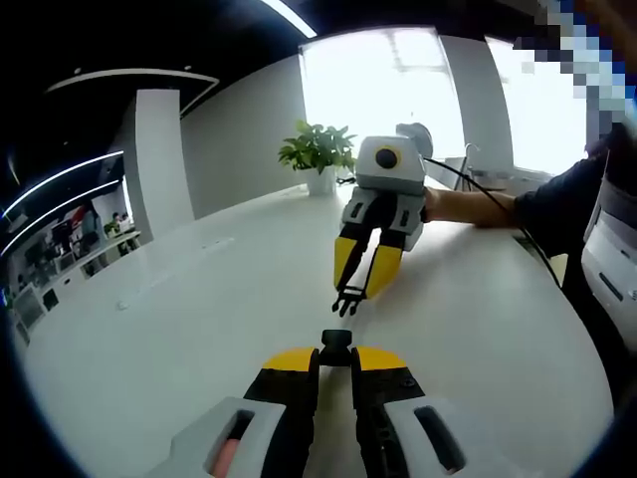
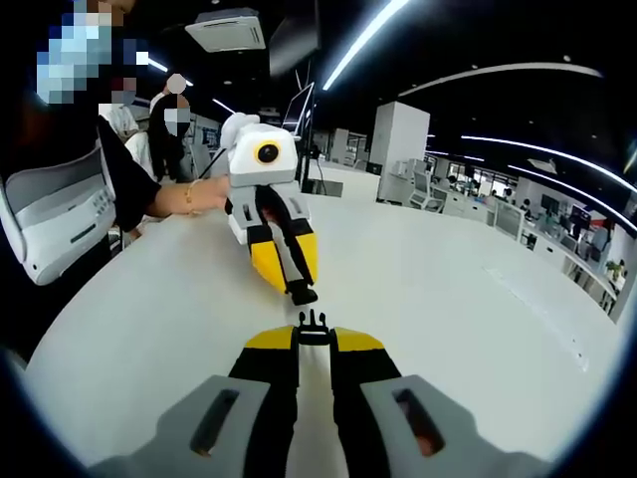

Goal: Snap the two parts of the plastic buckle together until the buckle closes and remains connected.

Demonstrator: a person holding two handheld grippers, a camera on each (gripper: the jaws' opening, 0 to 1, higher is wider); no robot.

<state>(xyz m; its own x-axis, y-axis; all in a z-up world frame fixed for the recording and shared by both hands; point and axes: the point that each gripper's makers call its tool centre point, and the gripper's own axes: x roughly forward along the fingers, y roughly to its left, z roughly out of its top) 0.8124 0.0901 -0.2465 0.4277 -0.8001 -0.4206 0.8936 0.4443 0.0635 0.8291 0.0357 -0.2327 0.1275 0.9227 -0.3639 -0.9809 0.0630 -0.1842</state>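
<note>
Left gripper view has the left tongs (image 1: 336,351) rising from the bottom centre of the frame, yellow-tipped jaws clenched on the black socket half of the buckle (image 1: 336,341), which pokes out just past the tips. Above it, in the middle of the frame, the right tongs (image 1: 350,295) point down toward the camera, clamped on the pronged buckle half (image 1: 346,301). The two buckle halves face each other, near but apart, with bare white desk (image 1: 199,329) showing between them. A potted plant (image 1: 318,151) stands on the desk at upper centre, and a person's forearm (image 1: 468,207) reaches in from the right behind the right tongs.

In the right gripper view, the right tongs (image 2: 313,333) come up from the bottom centre, with the pronged half (image 2: 313,323) gripped at their tips. The left tongs (image 2: 299,289) slant in from the upper left, holding the socket half (image 2: 302,295) just above the prongs, not yet joined.
</note>
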